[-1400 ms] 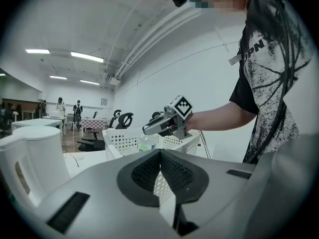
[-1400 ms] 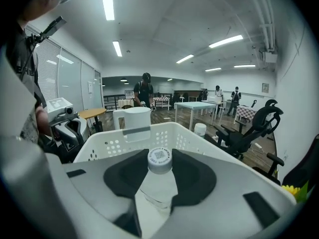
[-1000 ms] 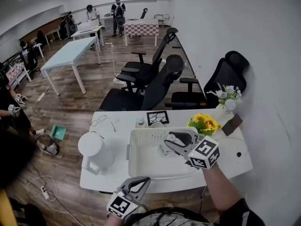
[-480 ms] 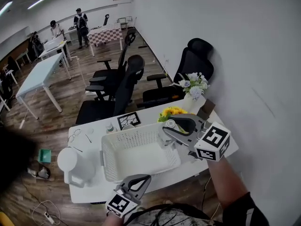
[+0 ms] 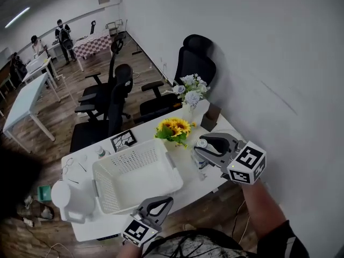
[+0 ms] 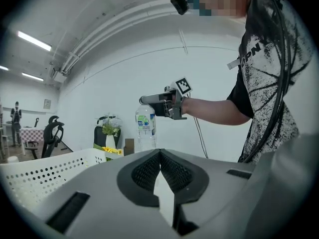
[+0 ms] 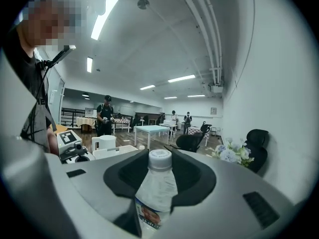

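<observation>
My right gripper [image 5: 200,147] is shut on the neck of a clear water bottle [image 5: 200,163] with a white cap and holds it upright. The bottle [image 7: 156,188] hangs over the white table [image 5: 226,130], just right of the white perforated basket [image 5: 129,150] and in front of the sunflowers [image 5: 173,128]. In the left gripper view the bottle [image 6: 145,128] shows under the right gripper [image 6: 149,99]; its base is hidden. My left gripper [image 5: 157,203] sits low at the table's front edge, its pads [image 6: 172,171] closed together with nothing between them.
A white kettle [image 5: 71,196] stands left of the basket. A vase of white flowers [image 5: 189,97] and a brown box [image 5: 209,117] stand at the back near the wall. A small bottle [image 5: 100,152] and a marker card [image 5: 122,140] lie behind the basket. Black office chairs [image 5: 115,98] stand beyond the table.
The right gripper has carried the bottle from over the basket to the right, out beside the sunflowers. The head view has swung right. The left gripper stays low at the front edge.
</observation>
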The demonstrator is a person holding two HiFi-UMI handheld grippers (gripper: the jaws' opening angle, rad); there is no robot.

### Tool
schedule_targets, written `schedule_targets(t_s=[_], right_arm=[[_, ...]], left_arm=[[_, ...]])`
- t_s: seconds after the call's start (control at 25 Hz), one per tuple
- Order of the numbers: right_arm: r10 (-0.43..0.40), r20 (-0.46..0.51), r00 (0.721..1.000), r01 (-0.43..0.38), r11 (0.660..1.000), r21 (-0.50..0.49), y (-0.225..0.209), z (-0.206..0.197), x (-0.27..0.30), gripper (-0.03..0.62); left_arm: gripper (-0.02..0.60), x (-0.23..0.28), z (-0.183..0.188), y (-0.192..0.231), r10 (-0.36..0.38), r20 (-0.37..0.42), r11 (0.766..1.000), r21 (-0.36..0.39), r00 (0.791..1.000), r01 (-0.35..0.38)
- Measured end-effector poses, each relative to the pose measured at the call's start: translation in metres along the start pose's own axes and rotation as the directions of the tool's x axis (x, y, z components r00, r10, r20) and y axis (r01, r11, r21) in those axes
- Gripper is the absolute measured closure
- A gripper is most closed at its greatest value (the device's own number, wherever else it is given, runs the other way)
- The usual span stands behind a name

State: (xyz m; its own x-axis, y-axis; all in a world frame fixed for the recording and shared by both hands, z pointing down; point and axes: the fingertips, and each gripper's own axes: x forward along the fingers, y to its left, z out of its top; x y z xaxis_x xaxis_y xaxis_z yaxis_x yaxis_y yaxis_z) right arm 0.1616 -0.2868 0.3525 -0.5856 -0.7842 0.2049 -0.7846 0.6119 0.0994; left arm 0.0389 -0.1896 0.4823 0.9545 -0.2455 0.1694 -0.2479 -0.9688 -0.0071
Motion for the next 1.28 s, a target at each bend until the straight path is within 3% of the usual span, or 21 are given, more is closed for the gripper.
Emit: schedule_targets(t_s=[0.2, 0.48, 0.68, 0.92, 1.28], right_arm=[[0.001, -0.060, 0.998, 0.001, 0.999, 0.035, -0.001, -0.056, -0.012, 0.437], [0.087, -0.088, 0.992, -0.079, 0.993, 0.091, 0.018, -0.127, 0.000, 0.437], [0.141, -0.112, 0.984, -0.131, 0.987, 0.098, 0.027, -0.161, 0.017, 0.437], [0.192, -0.120, 0.974, -0.179, 0.978, 0.108, 0.033, -0.187, 0.027, 0.437], [0.204, -0.093, 0.974, -0.195, 0.975, 0.104, 0.039, -0.200, 0.031, 0.437]], left_arm=[[0.571, 0.017, -0.003, -0.008, -0.006, -0.004, 1.000, -0.023, 1.000, 0.006], [0.571, 0.032, -0.017, -0.017, 0.008, -0.065, 1.000, -0.028, 0.998, -0.009], [0.571, 0.042, -0.033, -0.017, 0.059, -0.083, 0.995, -0.072, 0.995, -0.065], [0.571, 0.049, -0.043, -0.018, 0.107, -0.091, 0.987, -0.107, 0.990, -0.117], [0.571, 0.056, -0.055, -0.019, 0.165, -0.089, 0.971, -0.163, 0.982, -0.177]])
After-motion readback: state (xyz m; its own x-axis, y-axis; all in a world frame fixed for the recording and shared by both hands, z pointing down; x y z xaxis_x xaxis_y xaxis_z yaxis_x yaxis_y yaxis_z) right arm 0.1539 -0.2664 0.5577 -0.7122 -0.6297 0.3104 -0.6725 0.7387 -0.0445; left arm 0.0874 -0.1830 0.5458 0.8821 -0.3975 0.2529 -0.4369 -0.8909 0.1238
